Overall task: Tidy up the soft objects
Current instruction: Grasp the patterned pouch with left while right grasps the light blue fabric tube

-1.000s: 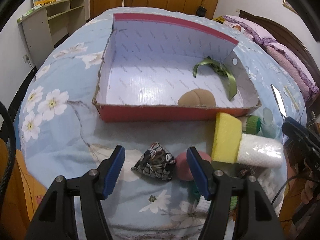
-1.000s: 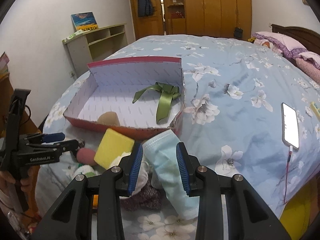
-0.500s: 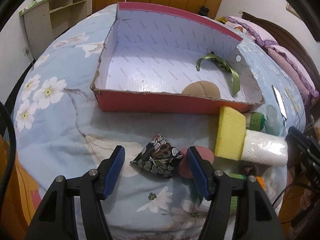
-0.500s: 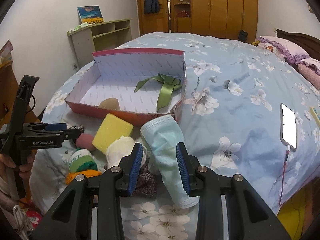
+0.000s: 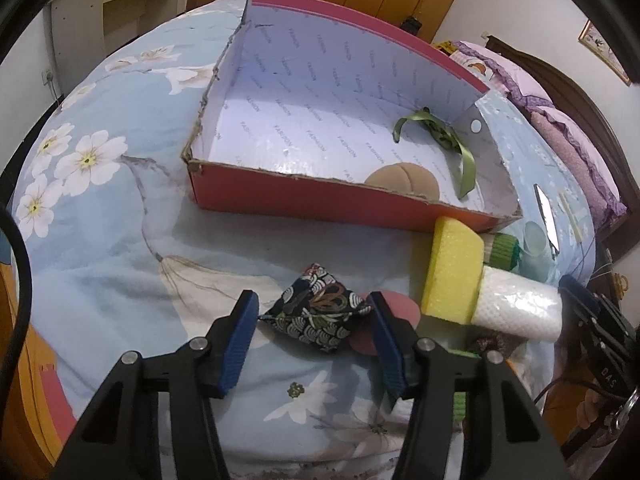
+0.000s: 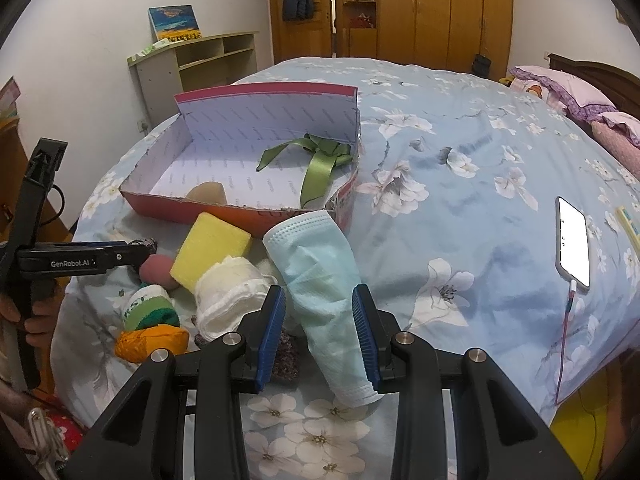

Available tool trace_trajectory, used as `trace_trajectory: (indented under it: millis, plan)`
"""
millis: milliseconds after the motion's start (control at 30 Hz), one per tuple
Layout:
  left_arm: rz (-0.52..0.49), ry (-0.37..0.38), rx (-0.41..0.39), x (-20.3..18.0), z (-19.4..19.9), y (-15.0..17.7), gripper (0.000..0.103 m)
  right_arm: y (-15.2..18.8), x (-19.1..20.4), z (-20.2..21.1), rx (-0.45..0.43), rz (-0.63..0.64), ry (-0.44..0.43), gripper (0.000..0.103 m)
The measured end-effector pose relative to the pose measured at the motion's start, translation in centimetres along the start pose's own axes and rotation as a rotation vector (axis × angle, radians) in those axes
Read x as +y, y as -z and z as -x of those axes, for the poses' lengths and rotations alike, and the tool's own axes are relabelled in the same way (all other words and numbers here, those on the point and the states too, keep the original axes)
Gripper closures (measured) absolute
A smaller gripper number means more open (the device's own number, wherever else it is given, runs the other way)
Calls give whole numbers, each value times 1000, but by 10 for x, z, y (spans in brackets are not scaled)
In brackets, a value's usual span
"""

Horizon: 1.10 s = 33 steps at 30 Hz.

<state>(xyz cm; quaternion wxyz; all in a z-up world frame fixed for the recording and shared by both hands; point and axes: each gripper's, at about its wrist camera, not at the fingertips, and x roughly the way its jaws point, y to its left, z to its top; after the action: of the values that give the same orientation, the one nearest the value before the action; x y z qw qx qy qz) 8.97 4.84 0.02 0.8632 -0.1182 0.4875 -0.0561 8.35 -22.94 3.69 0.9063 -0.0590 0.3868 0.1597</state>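
Left gripper [image 5: 312, 320]: one, jaws wide, straddling one patterned beanbag [image 5: 318, 316] on the bedspread [image 5: 120, 240]; whether the blue pads touch it cannot be told.
Red box [image 5: 320, 204]: one, open, far of the beanbag; inside lie one tan round cushion [image 5: 404, 178] at the near right and one green ribbon [image 5: 444, 136] at the far right.
Pink pad [image 5: 404, 308]: one, just right of the beanbag, partly behind the right finger.
Yellow sponge [image 5: 452, 272]: one, right of the pad, touching the box's near wall.
White roll [image 5: 516, 308]: one, touching the sponge's right side.
Yarn balls: two, one green-white [image 6: 150, 308], one orange [image 6: 152, 342], near left of the pile.
Right gripper [image 6: 320, 330]: one, jaws open to a middling gap around one light-blue face mask [image 6: 320, 276], pads apart from it.
Phone [image 6: 574, 240]: one, far right, screen lit, cable attached.
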Motion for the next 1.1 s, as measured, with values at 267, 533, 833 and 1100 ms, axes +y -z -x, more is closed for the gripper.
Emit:
trace_trajectory:
  millis: [267, 533, 833, 1100]
  plan:
    - [-19, -44, -49, -1, 15, -3, 45, 2, -1, 1, 0, 18, 14, 67]
    - [-22, -80, -79, 4, 20, -7, 45, 10, -1, -14, 58, 58, 24, 54]
    - [-32, -84, -77, 1, 18, -8, 45, 7, -7, -24, 64, 22, 0, 57]
    - [-40, -83, -90, -1, 22, -9, 45, 7, -10, -18, 38, -1, -53, 81]
